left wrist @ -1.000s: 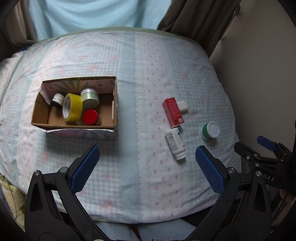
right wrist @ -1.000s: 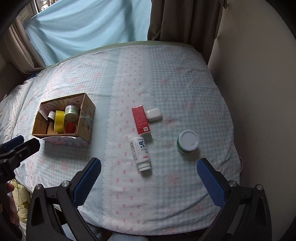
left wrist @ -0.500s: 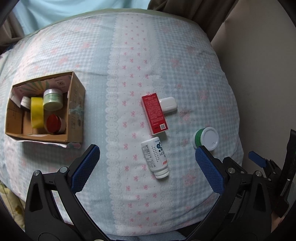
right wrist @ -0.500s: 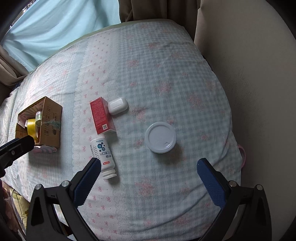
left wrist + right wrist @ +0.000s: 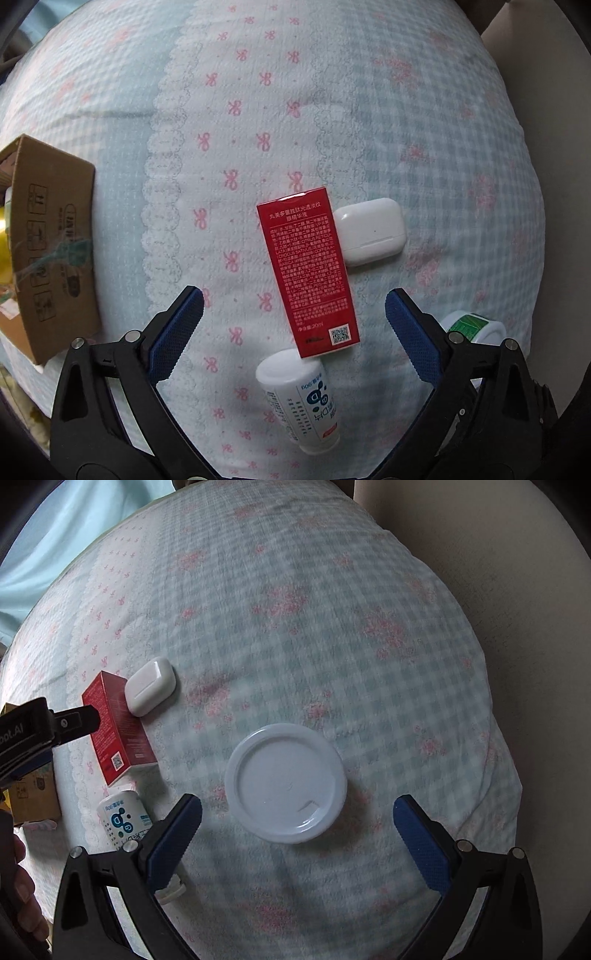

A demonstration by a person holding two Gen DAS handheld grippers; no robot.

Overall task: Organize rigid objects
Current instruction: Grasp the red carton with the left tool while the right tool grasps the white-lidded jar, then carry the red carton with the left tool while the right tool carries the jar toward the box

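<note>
My left tongs [image 5: 293,328] hang over the bedspread [image 5: 229,122], tips pointing away from me and down at the cloth, spread wide with nothing held. The red box [image 5: 308,273] lies flat in the gap between the blue pads [image 5: 175,332], its near end just past the level of the tips and nearer the right pad. A white earbud case [image 5: 369,230] touches the box's right edge, further out from the tips. The white bottle [image 5: 301,402] lies on its side inside the span of the left tongs, its base end at the box's near corner; I cannot tell whether they touch. A cardboard box [image 5: 55,251] sits well off to the left of the left finger. Behind the right finger a green-labelled jar [image 5: 472,326] pokes out.

My right tongs [image 5: 297,829] are also gaping, empty, and tilted steeply down over that same jar; I see its white lid [image 5: 286,782] almost square-on, just ahead of the tips and between them, a little closer to the left pad. The bottle [image 5: 123,821] is partly hidden behind the left finger. The red box [image 5: 116,731] and the case [image 5: 149,690] lie out to the left, and the left tongs [image 5: 44,727] reach in from that edge, over the red box.
</note>
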